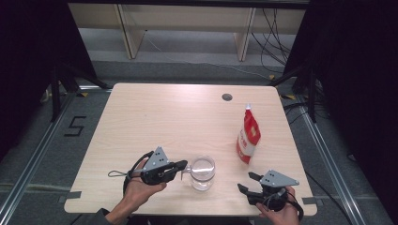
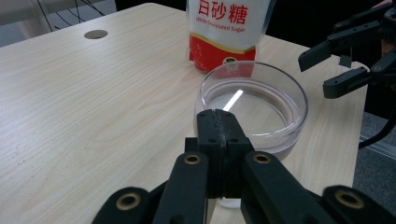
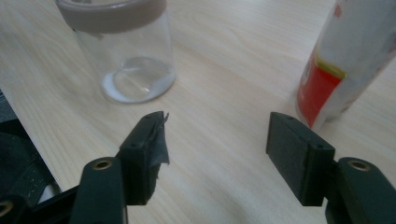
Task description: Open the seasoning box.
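Two tongs are seen: the left tongs (image 1: 184, 167) are closed at the glass jar (image 1: 202, 173) near the desk's (image 1: 164, 112) front edge; the right tongs (image 1: 248, 182) are held open near the sugar pouch (image 1: 248, 136), probably to be gripped next.

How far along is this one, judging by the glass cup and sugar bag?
Early. In hand: the left claw is shut at the glass cup, apparently on its handle. The right claw is open, holding nothing. Left: the sugar bag stands upright beside the cup, ungripped.
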A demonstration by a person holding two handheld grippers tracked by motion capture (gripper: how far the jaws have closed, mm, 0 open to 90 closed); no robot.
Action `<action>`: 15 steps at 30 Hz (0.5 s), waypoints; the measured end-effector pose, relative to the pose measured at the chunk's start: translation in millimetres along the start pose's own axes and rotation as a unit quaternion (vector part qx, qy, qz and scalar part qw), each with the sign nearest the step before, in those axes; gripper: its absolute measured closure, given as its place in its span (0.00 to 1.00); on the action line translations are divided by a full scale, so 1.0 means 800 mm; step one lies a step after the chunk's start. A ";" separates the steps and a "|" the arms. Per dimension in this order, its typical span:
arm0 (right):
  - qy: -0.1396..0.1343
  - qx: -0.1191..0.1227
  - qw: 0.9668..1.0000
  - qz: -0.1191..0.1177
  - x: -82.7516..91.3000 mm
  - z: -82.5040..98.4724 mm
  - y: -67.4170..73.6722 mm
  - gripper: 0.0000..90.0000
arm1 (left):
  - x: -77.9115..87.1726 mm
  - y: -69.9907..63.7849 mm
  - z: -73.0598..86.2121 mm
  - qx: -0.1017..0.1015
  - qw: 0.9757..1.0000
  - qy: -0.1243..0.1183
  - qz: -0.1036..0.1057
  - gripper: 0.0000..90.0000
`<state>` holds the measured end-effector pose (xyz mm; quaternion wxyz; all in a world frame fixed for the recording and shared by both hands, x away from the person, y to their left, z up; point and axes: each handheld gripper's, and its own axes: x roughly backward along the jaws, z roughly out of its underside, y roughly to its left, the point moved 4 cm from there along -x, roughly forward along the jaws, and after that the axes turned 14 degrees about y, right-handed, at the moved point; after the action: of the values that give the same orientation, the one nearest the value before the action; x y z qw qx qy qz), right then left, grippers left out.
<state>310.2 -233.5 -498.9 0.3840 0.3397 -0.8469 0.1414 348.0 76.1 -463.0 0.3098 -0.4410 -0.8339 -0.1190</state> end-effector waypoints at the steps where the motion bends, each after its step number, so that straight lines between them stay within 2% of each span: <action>1: -0.010 0.011 1.000 0.009 0.000 -0.004 0.000 0.48 | 0.000 0.000 0.000 -0.003 1.000 0.001 -0.001 0.99; 3: -0.015 0.010 1.000 0.002 0.000 -0.008 0.003 0.50 | 0.000 0.000 0.000 -0.004 1.000 0.000 -0.003 0.99; 4: -0.014 0.018 1.000 0.004 -0.001 -0.009 0.002 0.51 | -0.001 0.000 0.000 -0.003 1.000 -0.002 -0.002 0.99; 5: -0.015 0.019 1.000 0.001 -0.001 -0.010 0.003 0.52 | -0.001 0.001 0.000 -0.005 1.000 -0.002 -0.004 0.99; 6: -0.013 0.017 1.000 -0.005 -0.002 -0.010 0.005 0.53 | 0.000 0.002 0.000 -0.016 1.000 -0.001 -0.004 0.99; 8: -0.014 0.026 1.000 -0.012 -0.003 -0.012 0.005 0.58 | 0.000 0.002 0.000 -0.015 1.000 -0.002 -0.004 0.99; 10: -0.026 0.020 0.999 -0.009 -0.001 -0.015 0.008 0.61 | 0.000 0.001 0.000 -0.007 1.000 -0.002 -0.003 0.99; 11: -0.029 0.031 0.999 -0.010 -0.001 -0.017 0.007 0.61 | 0.000 0.001 0.001 -0.009 1.000 -0.002 -0.005 0.99; 12: -0.035 0.033 0.999 0.004 0.001 -0.019 0.007 0.63 | -0.001 0.001 0.001 -0.009 1.000 -0.003 -0.005 0.99; 14: -0.035 0.031 0.999 -0.003 0.000 -0.021 0.010 0.67 | -0.001 0.002 0.001 -0.015 1.000 -0.003 -0.006 0.99; 15: -0.042 0.038 0.998 -0.002 0.000 -0.023 0.010 0.69 | -0.001 0.001 0.001 -0.009 1.000 -0.003 -0.007 0.99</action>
<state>315.2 -218.4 -486.3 0.3355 0.3618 -0.8552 0.1586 348.6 76.6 -464.1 0.3024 -0.4386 -0.8366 -0.1274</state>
